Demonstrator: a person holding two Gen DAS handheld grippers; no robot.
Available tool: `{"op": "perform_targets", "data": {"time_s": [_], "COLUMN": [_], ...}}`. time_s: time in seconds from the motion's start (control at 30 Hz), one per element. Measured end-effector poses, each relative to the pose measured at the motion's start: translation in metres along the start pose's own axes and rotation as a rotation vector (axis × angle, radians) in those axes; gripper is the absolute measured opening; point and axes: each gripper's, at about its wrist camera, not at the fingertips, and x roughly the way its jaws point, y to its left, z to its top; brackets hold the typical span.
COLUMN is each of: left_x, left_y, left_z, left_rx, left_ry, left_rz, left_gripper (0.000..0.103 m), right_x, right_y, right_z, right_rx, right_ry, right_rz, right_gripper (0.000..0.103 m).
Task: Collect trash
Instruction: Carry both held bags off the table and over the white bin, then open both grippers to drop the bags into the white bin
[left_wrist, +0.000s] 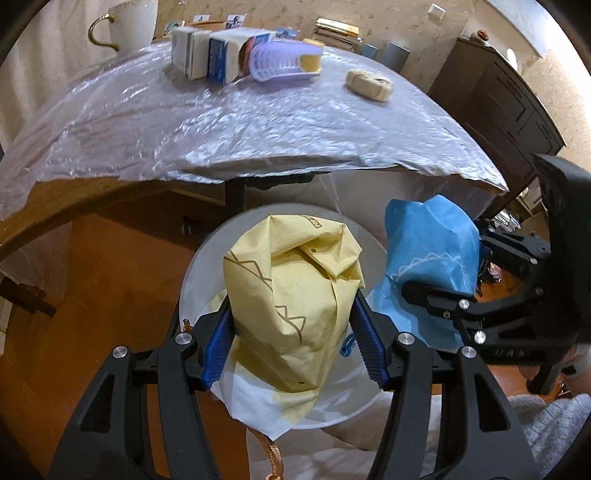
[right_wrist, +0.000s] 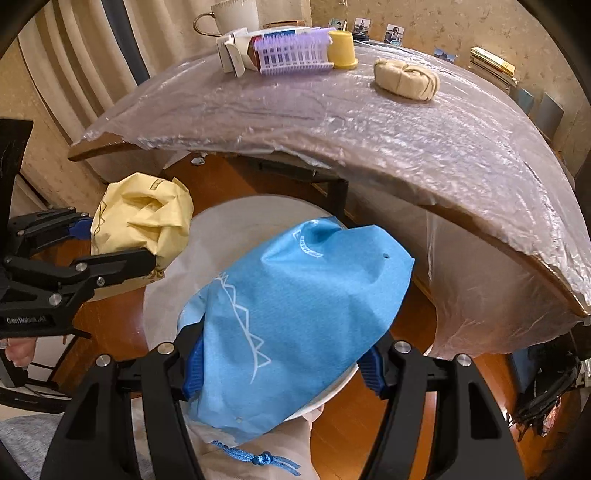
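Over the white bin (left_wrist: 192, 280), we clamped the yellow bag (left_wrist: 291, 306) in the left gripper (left_wrist: 291, 332) and the blue bag (right_wrist: 291, 317) in the right gripper (right_wrist: 284, 365); releasing off-centre risked missing.

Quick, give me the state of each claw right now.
Left claw: closed on the yellow bag, held above the white bin.
Right claw: closed on the blue bag, above the same bin.

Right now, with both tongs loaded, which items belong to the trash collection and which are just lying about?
In the job:
- yellow paper bag, held by the left tongs
- blue paper bag, held by the right tongs
- white bin beneath them

Possibly still to collect, on the table:
- cartons
- purple rack
- yellow cup
- beige bundle

Lying about:
- mug
- books
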Motion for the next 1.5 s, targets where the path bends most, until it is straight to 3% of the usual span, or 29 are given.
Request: {"op": "perform_targets", "data": {"time_s": [0.57,1.5], "left_x": [0.033,0.054], "left_y": [0.021,0.008], "left_z": [-0.003,0.009], "left_rx": [0.005,0.037], "left_ry": [0.068,0.092], "left_rz": [0.052,0.053], "left_gripper": [0.059,0.058], "right_x": [0.038,0.057], "right_y": [0.011,0.028], "right_z": [-0.009,-0.009], "right_rx": [0.035,-0.006], "right_ry": [0.015,0.03], "right_rz": [-0.053,-0.118], "right_gripper": [0.065,0.065]}}
